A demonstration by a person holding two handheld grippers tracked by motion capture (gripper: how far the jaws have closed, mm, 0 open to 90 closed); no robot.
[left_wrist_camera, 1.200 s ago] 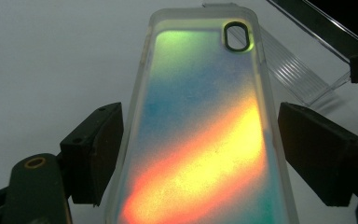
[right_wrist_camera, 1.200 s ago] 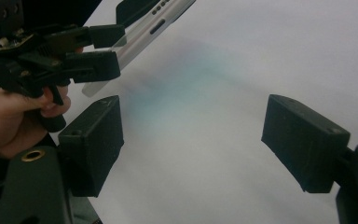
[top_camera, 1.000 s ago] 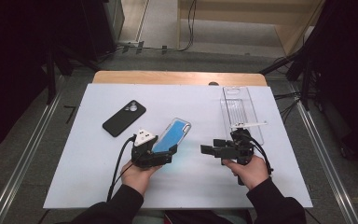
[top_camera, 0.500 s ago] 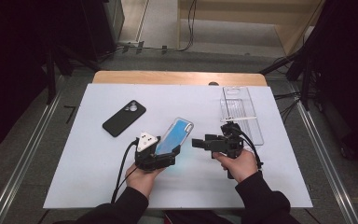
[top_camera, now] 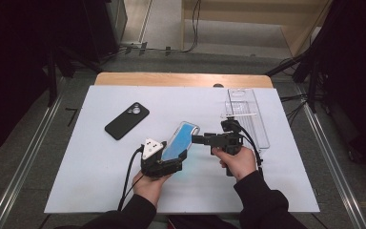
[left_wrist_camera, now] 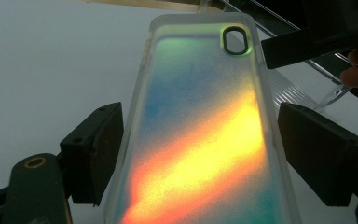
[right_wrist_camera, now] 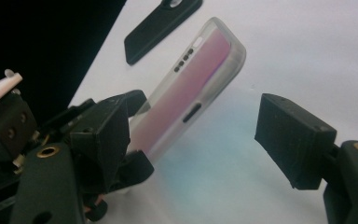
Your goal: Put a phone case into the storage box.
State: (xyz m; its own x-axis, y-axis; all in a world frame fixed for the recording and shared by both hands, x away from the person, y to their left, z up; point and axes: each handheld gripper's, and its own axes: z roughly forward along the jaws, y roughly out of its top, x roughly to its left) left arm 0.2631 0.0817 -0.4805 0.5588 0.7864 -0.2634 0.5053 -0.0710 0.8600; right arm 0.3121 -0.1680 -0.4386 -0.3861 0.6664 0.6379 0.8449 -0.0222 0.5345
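A: Why is the left gripper (top_camera: 177, 155) tilted up like that?

B: Its jaws clamp the iridescent phone case (top_camera: 180, 139) by the long edges, raised off the white table (top_camera: 90, 157). That offers the free end to the right gripper (top_camera: 199, 139), gaping wide just beside the case.

A: And the black phone (top_camera: 127, 120)?

B: Lying well left of the case.

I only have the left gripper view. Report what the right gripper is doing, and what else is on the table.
Observer: The right gripper is open, its jaws pointing at the phone case that the left gripper holds.
Operator: Now the table.
Observer: A black phone lies camera side up, left of the case.
Operator: Check the right side.
Observer: A clear tray sits near the far right corner.
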